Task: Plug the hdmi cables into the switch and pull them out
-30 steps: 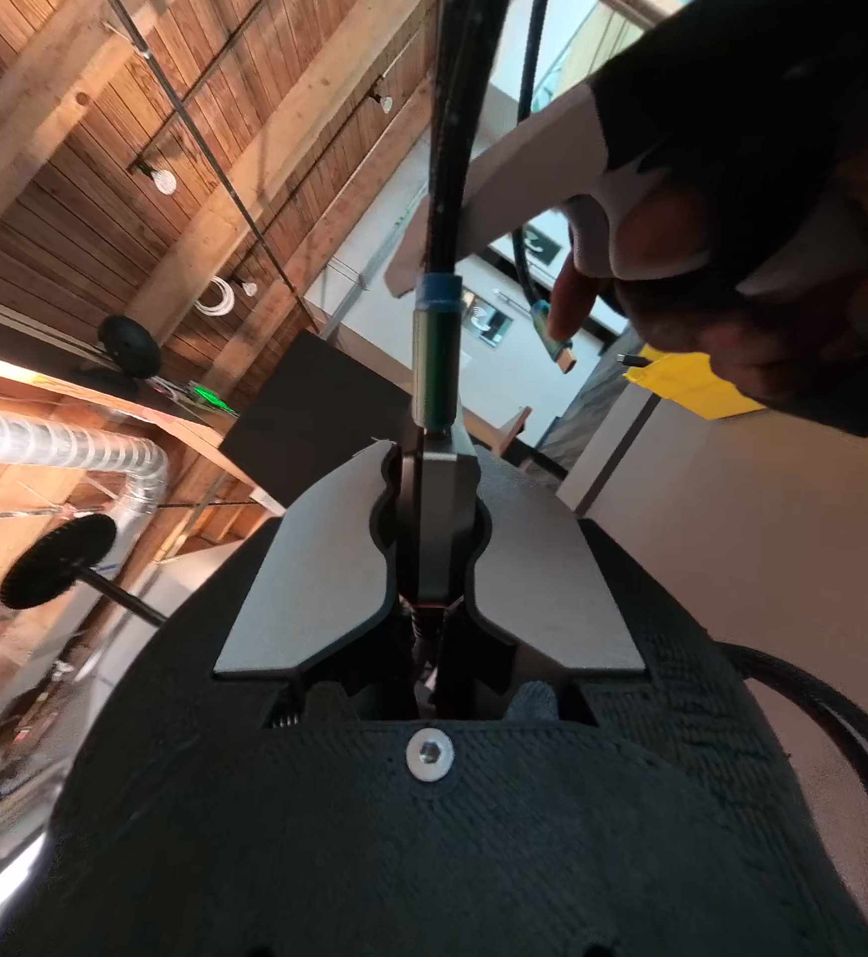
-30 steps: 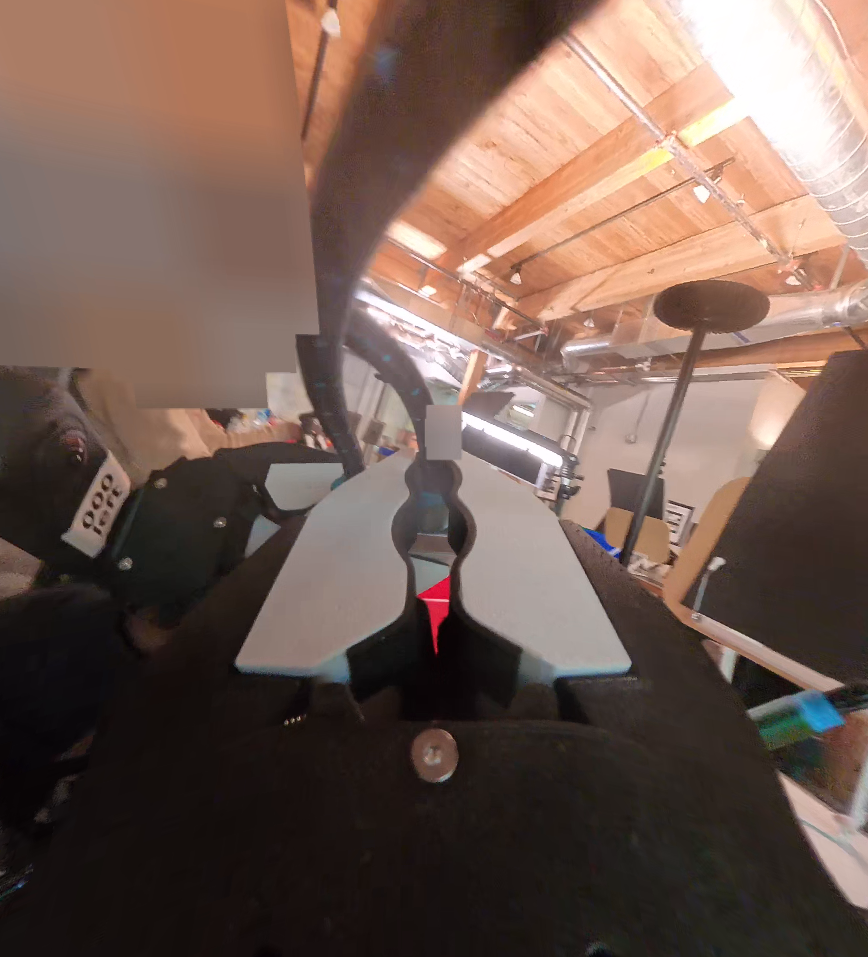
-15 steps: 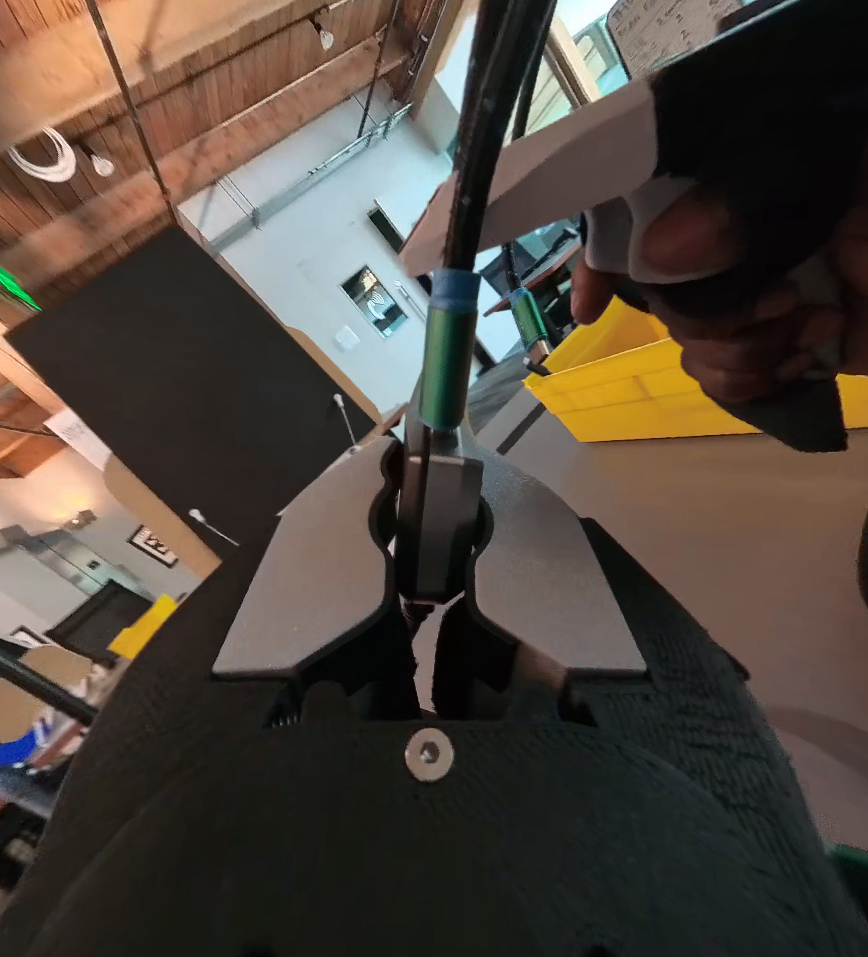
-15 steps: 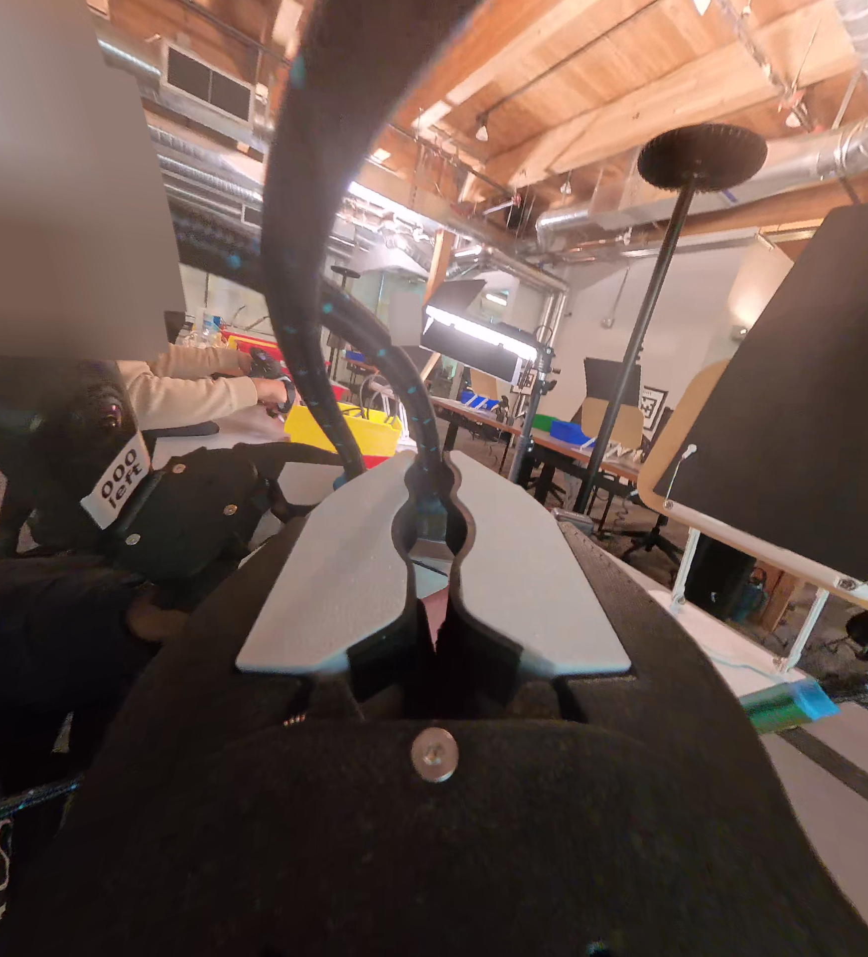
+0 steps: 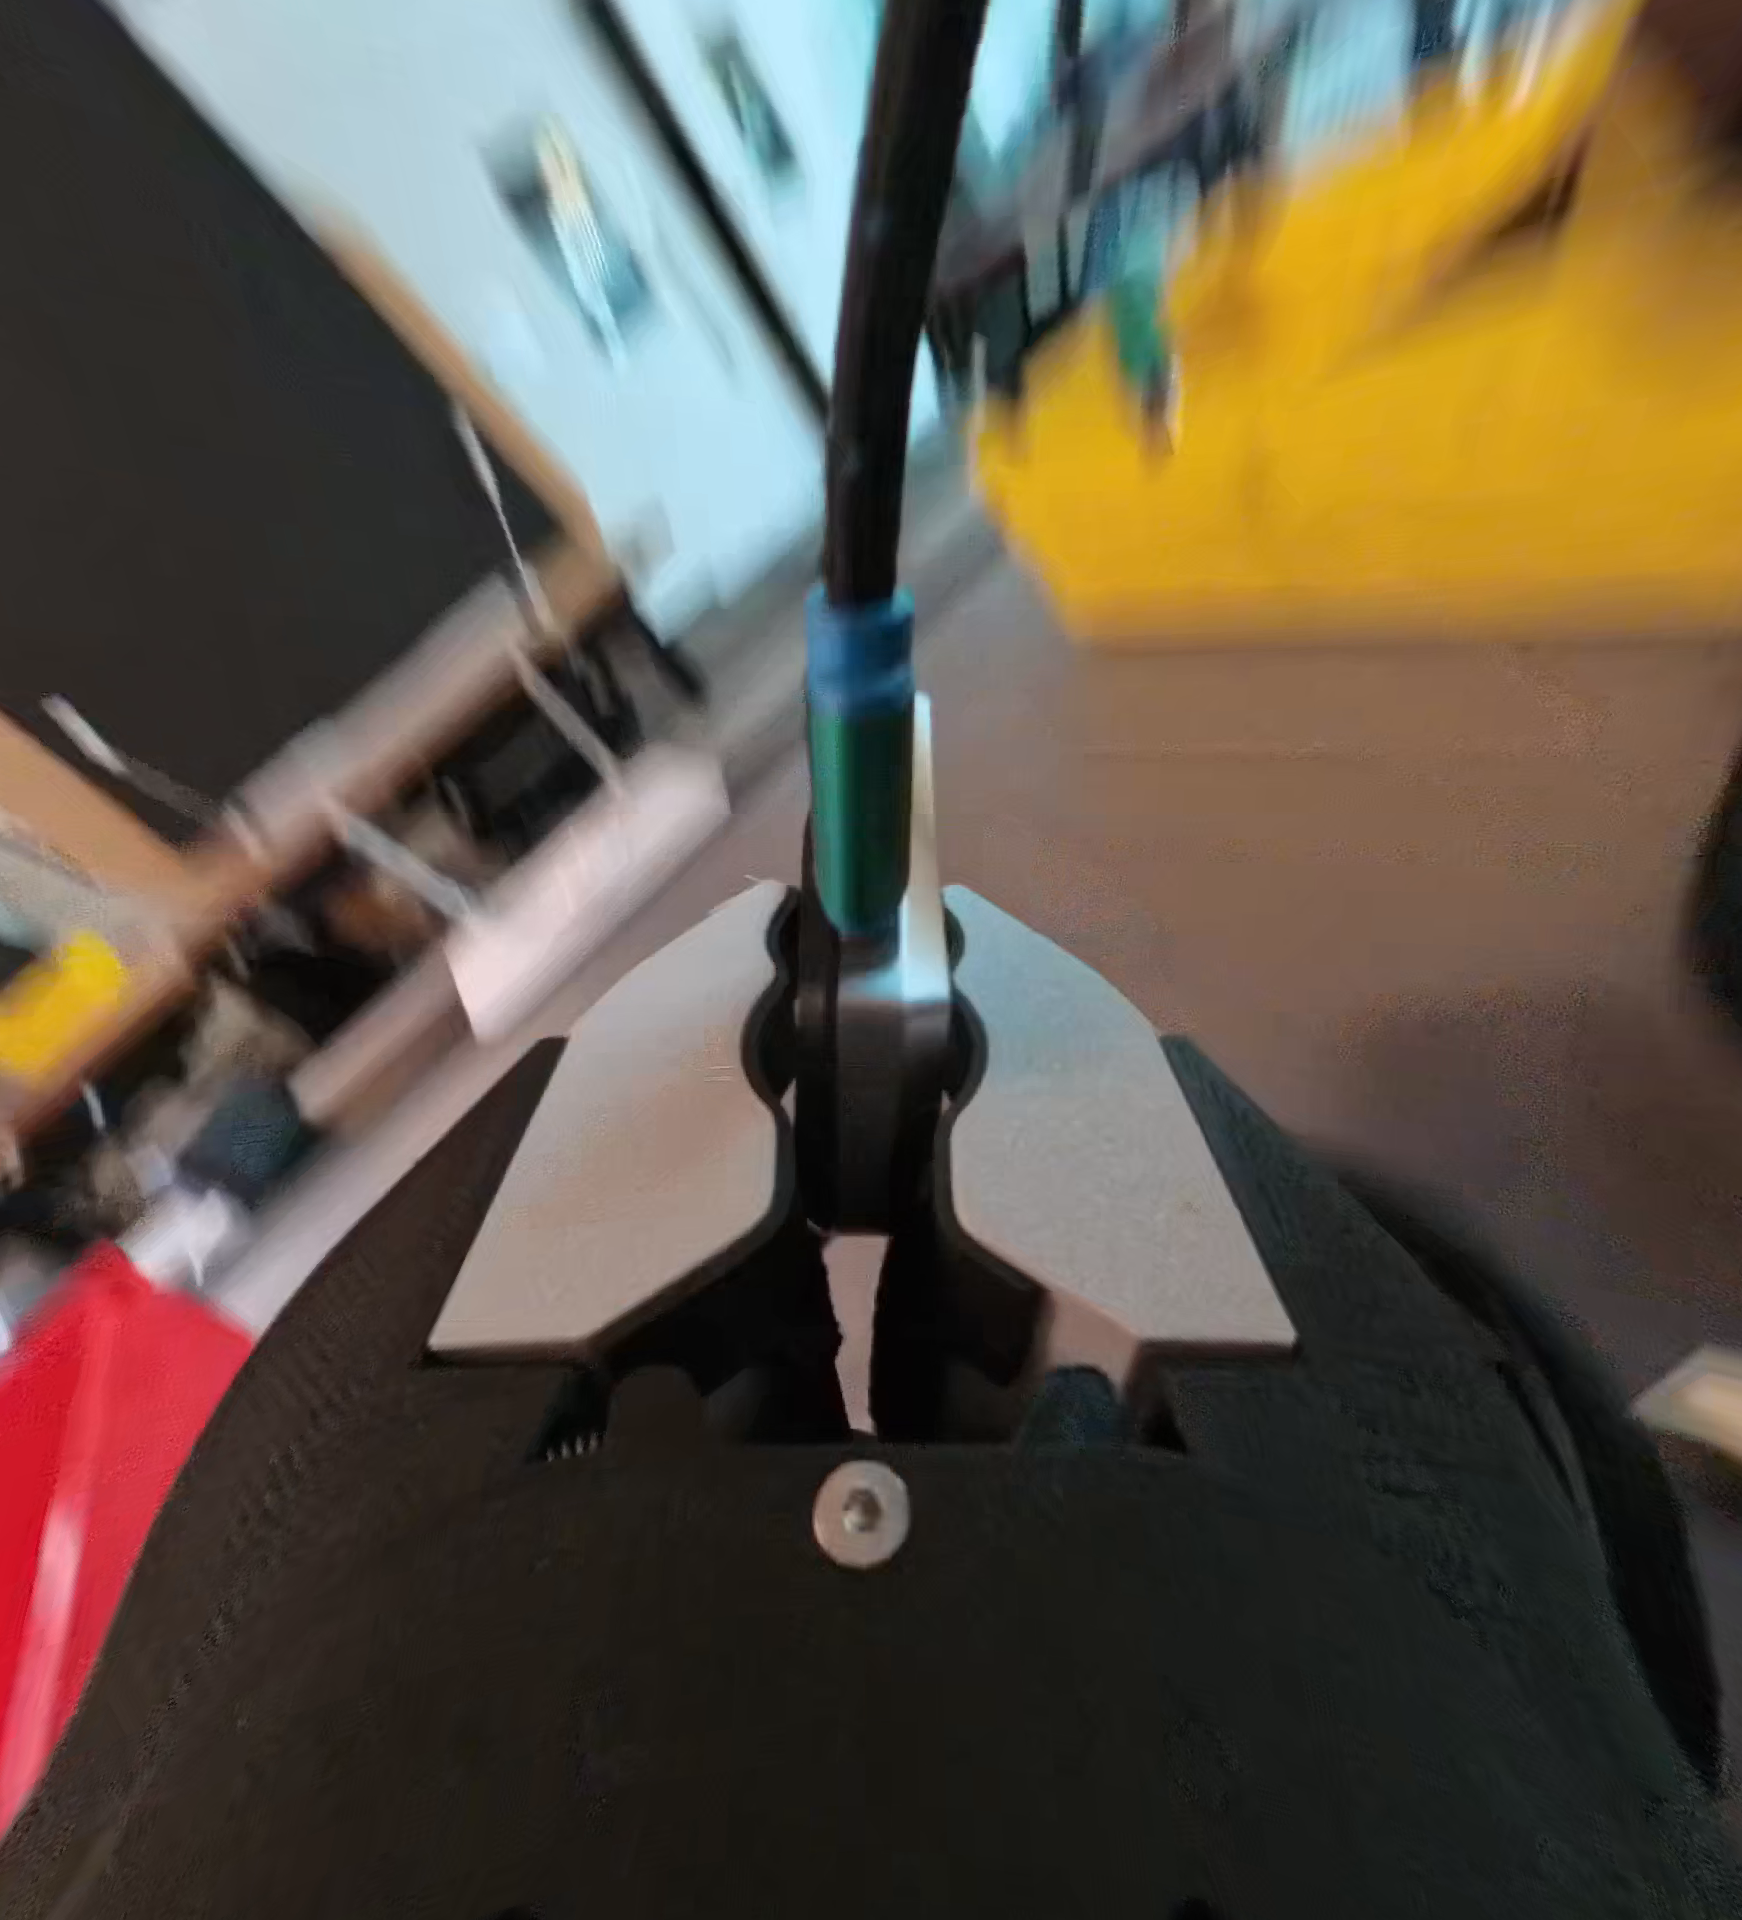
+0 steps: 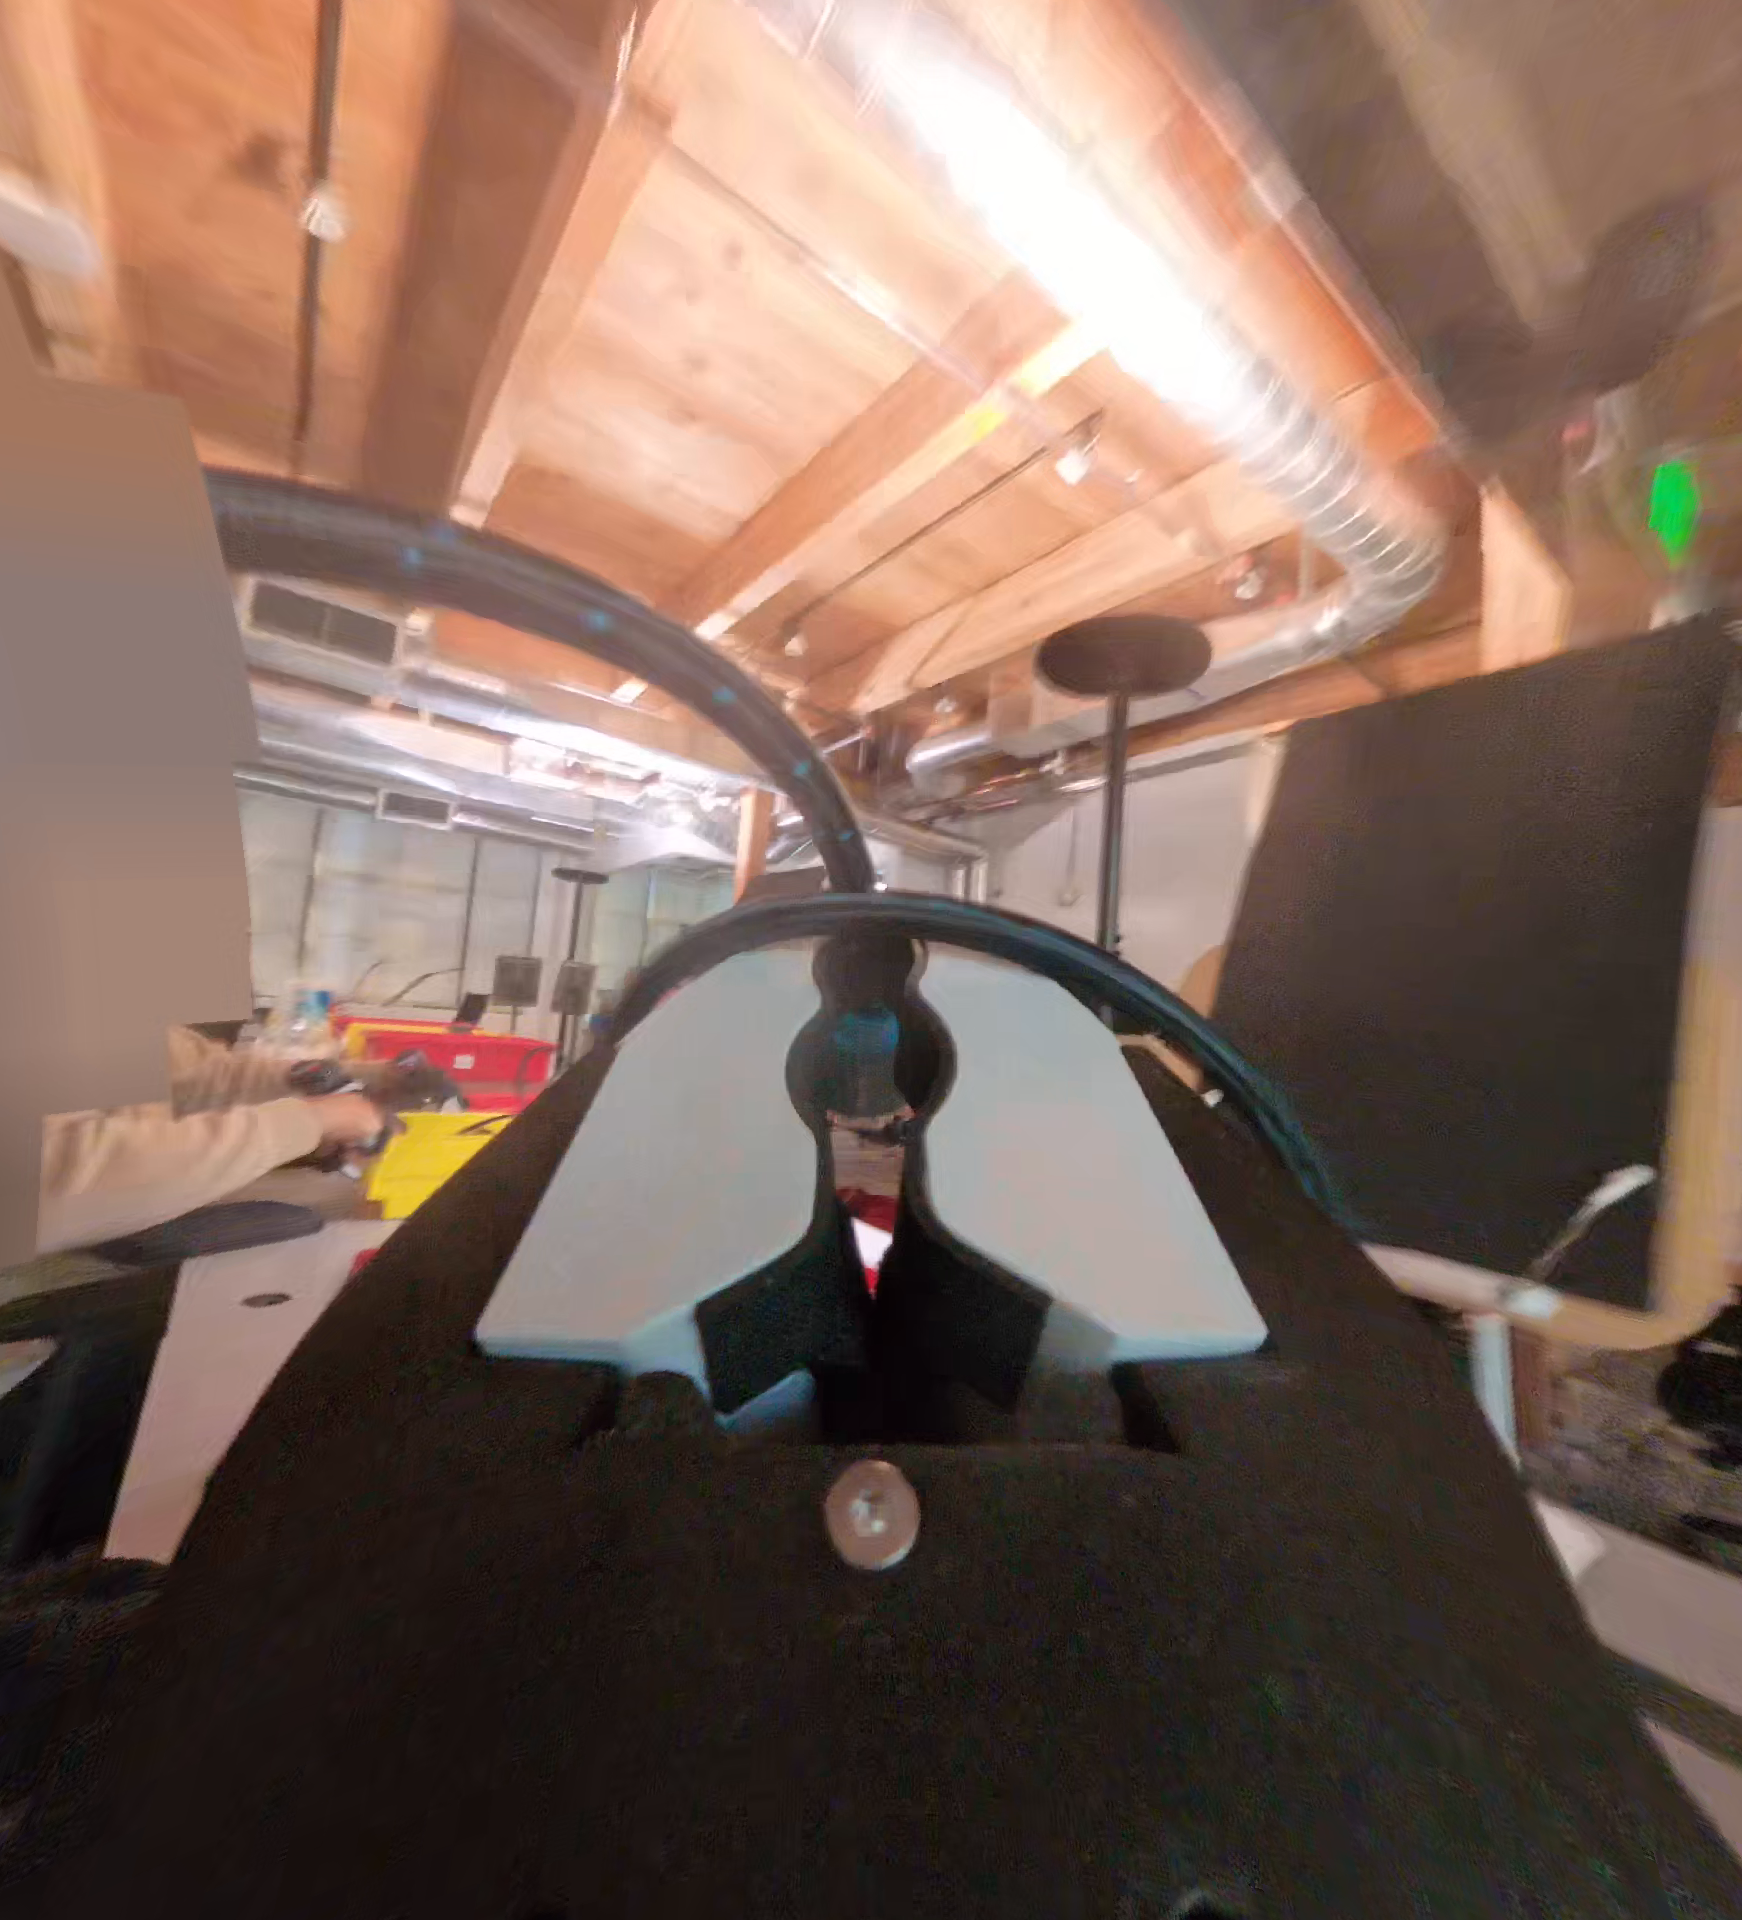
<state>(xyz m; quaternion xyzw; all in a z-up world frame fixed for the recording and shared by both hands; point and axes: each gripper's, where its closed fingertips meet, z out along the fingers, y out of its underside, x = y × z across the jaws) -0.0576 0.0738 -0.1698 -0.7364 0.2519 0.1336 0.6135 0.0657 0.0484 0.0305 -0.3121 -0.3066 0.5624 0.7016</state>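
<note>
Closest in the left wrist view, the left gripper [image 5: 869, 935] is clamped on a plug [image 5: 872, 1081], a dark metal body wedged between the grey fingers [image 5: 654, 1122], with a green sleeve and blue tape band standing straight out past the tips and a black cable [image 5: 888, 312] rising from it. Beyond lies a brown table [image 5: 1314, 831], a red bin [image 5: 36, 1507] at lower left and, farther off, a smeared yellow bin [image 5: 1418, 416]; everything past the plug is motion-blurred. In the right wrist view, the right gripper [image 6: 869, 956] is pinched together on a second cable [image 6: 846, 831], which sits in the notch between the fingers and arcs up and left; its plug end may sit in the round cut-out, though that spot is dark. Another black loop crosses the fingertips. Behind stand a black panel [image 6: 1469, 987] and wooden ceiling [image 6: 742, 312].
</note>
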